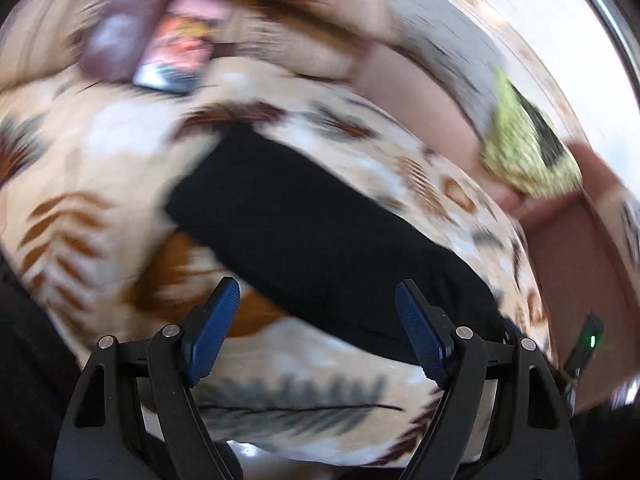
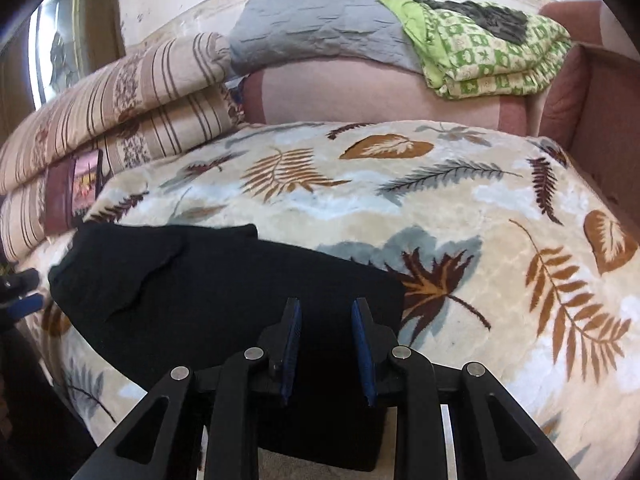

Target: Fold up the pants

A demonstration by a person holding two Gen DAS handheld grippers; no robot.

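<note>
Blue-padded fingers (image 2: 362,344) of the right gripper (image 2: 326,312) sit closest in the right wrist view, narrowly parted with nothing pinched between them, hovering over the near end of the black knit pants (image 2: 224,300). These pants lie flat on the cream plush blanket printed with brown and grey leaves (image 2: 460,200), which covers the bed, and their near edge hangs over the bed's front. Seen from the left wrist, heavily blurred, the left gripper (image 1: 318,292) has its fingers (image 1: 216,320) spread wide and empty, with the same dark garment (image 1: 312,240) stretching diagonally across the blanket (image 1: 100,184) ahead of them; its right fingertip overlaps the fabric's edge, though contact cannot be judged. Behind the bed, a beige striped folded quilt (image 2: 132,92), a grey quilted pillow (image 2: 316,28) and a green-and-cream patterned folded blanket (image 2: 488,52) rest against a pink sofa back (image 2: 360,96).
</note>
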